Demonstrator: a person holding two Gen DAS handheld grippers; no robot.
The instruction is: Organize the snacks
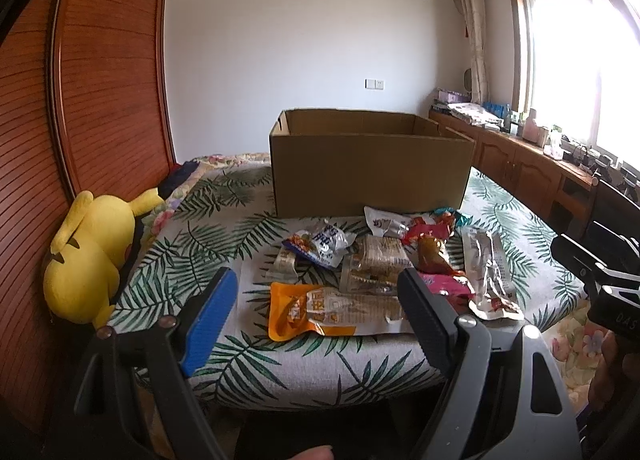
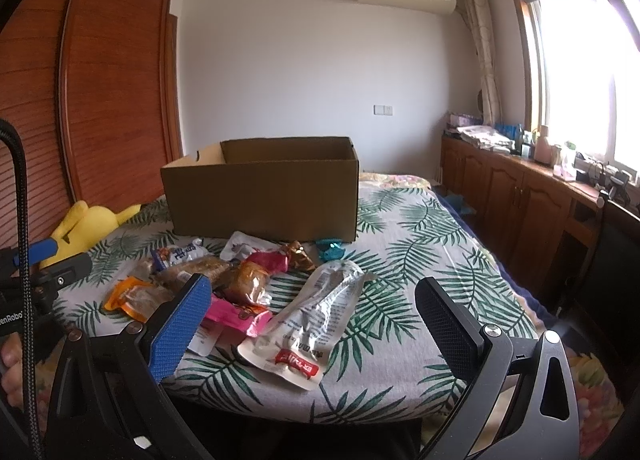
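Note:
A pile of snack packets lies on the leaf-print cloth in front of an open cardboard box. An orange packet is nearest my left gripper, which is open and empty, just short of the pile. A long silver packet lies nearest my right gripper, open and empty above the cloth's near edge. Pink, brown and blue-white packets lie between them. The box's inside is hidden.
A yellow plush toy lies at the left edge beside a wooden wardrobe. A low wooden cabinet with clutter runs under the window on the right. The right gripper's body shows in the left wrist view.

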